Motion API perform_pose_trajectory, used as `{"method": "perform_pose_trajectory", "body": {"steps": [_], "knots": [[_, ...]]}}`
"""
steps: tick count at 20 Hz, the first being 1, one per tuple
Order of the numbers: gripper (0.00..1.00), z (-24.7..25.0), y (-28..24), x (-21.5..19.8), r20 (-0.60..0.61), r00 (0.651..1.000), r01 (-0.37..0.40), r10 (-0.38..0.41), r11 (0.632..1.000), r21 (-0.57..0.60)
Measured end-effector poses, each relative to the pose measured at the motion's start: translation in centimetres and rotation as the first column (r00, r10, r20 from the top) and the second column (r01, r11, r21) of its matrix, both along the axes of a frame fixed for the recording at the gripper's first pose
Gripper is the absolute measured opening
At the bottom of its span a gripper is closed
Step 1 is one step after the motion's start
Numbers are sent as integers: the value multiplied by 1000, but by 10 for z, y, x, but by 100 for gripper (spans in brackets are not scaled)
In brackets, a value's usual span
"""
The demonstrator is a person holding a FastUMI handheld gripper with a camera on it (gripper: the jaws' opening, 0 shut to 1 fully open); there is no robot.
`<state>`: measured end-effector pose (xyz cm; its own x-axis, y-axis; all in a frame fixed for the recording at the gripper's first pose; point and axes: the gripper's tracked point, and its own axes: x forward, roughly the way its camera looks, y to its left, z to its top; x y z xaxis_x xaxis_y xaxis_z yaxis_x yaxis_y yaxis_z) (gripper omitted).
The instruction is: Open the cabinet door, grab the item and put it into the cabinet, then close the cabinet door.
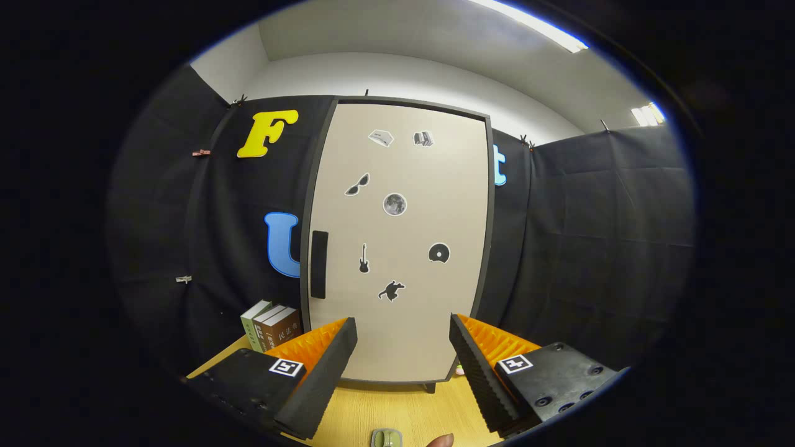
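A: Where is the item, and why does it lie there?

B: A small pale green item [386,438] lies on the table [372,410], at 6 o'clock, between the two fingers and nearer than their tips. A fingertip [441,441] shows just beside it. I think it waits there because the cabinet door [397,242] is shut, so nothing can go inside yet. What the item is, I cannot tell.

A: And the hand-held gripper?

B: The hand-held gripper [404,338] has its fingers spread wide and holds nothing. It faces the door, which stands upright just ahead, at 12 o'clock.

A: Where does one take the door?

B: At the dark handle [318,264], a vertical bar near the door's left edge, at 10 o'clock from the fingers. I judge the hinges are on the right side, so the door swings out toward us.

A: Is there room?

B: At 9 o'clock some books [271,324] stand close against the cabinet, beneath the handle. The gripper must come in above them. The wooden table before the door looks free, except for the item, which may stand in the door's path.
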<state>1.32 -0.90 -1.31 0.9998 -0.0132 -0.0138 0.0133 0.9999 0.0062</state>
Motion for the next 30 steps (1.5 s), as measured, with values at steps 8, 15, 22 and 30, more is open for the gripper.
{"method": "perform_pose_trajectory", "body": {"steps": [8, 15, 22, 30], "knots": [[97, 1, -2, -1, 5, 1000, 12, -12, 1000, -3], [97, 1, 3, -5, 6, 1000, 7, -7, 1000, -5], [97, 4, 17, 1, 6, 1000, -19, 19, 1000, 16], [97, 17, 50, 48, 43, 998, -56, 56, 998, 16]]}}
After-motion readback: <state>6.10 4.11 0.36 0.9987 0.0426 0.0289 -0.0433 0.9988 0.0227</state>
